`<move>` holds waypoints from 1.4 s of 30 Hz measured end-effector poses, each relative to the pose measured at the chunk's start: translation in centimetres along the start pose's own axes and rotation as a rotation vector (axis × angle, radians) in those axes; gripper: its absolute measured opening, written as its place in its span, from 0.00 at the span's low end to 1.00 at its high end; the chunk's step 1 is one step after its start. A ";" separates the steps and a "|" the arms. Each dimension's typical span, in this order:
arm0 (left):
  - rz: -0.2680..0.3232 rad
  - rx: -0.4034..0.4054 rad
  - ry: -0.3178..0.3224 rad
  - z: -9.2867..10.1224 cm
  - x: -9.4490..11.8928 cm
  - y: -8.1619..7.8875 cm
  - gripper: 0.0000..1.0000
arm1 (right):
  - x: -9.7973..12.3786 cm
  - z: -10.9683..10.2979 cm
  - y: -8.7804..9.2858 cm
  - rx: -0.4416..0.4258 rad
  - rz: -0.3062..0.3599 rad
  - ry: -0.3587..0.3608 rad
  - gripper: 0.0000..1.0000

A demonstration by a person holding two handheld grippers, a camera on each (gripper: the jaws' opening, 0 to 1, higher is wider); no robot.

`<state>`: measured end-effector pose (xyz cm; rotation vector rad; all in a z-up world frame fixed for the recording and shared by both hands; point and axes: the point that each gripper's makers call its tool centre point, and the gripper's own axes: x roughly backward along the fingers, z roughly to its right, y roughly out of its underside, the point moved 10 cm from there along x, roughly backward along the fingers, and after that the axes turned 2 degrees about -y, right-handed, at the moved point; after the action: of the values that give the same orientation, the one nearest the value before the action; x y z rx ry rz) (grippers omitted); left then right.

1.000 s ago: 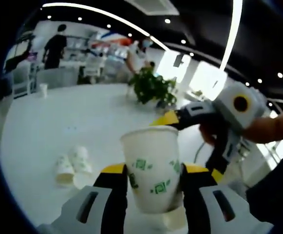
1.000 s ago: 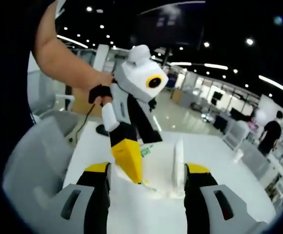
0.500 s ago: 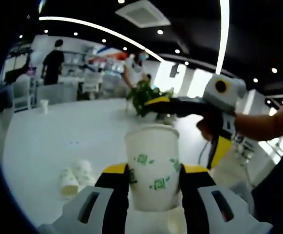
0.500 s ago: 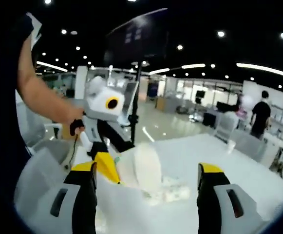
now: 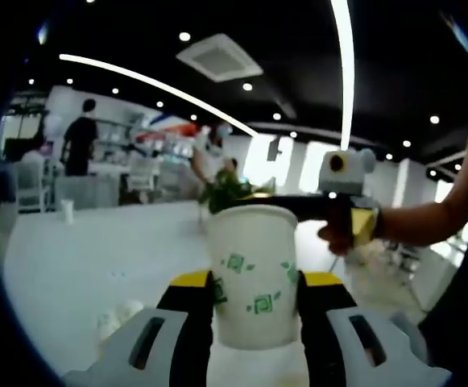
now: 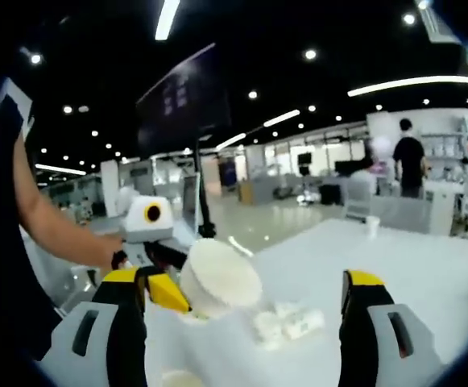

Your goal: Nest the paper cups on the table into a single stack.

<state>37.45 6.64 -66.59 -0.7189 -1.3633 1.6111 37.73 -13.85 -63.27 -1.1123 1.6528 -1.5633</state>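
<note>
A white paper cup (image 5: 252, 278) with green prints stands upright between the jaws of my left gripper (image 5: 254, 282), which is shut on it. Beyond the cup and to the right, a hand holds my right gripper (image 5: 342, 173) apart from it. In the right gripper view the same cup (image 6: 217, 278) shows a round end toward the camera, held by the left gripper (image 6: 149, 222). My right gripper (image 6: 246, 284) stands wide open with nothing between its fingers. Loose cups (image 6: 290, 322) lie on their sides on the white table (image 6: 427, 266); they also show at the lower left as cups (image 5: 117, 316).
A small cup (image 5: 66, 211) stands far off on the table, seen again as a far cup (image 6: 370, 226). A green plant (image 5: 221, 189) sits at the table's far side. People stand in the background. Another pale cup (image 6: 181, 377) lies at the bottom edge.
My right gripper has drawn back from the held cup's rim and its jaws have spread wider. Both views have tilted upward. The left gripper still grips the cup.
</note>
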 end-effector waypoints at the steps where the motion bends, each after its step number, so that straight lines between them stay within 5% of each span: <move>1: 0.002 -0.002 0.001 0.0 0.0 0.0 0.39 | 0.0 0.0 0.1 -0.002 -0.001 0.002 1.00; 9: 0.042 -0.001 0.028 0.8 -0.2 -0.6 0.39 | -0.2 -0.6 0.5 -0.110 0.021 -0.024 0.99; 23: 0.038 -0.022 0.057 1.5 -0.4 -0.6 0.39 | -1.6 -1.9 1.6 -0.240 0.000 -0.094 0.78; 29: 0.017 -0.049 0.060 1.9 -0.5 -0.4 0.39 | -2.3 -2.5 1.2 -0.225 -0.016 -0.119 0.61; 42: 0.001 -0.067 0.058 2.2 -0.5 0.1 0.38 | -2.8 -3.4 0.5 -0.156 -0.010 -0.121 0.54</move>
<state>35.80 5.20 -66.24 -0.8007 -1.3804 1.5400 35.99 -9.77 -63.69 -1.2711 1.7127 -1.3638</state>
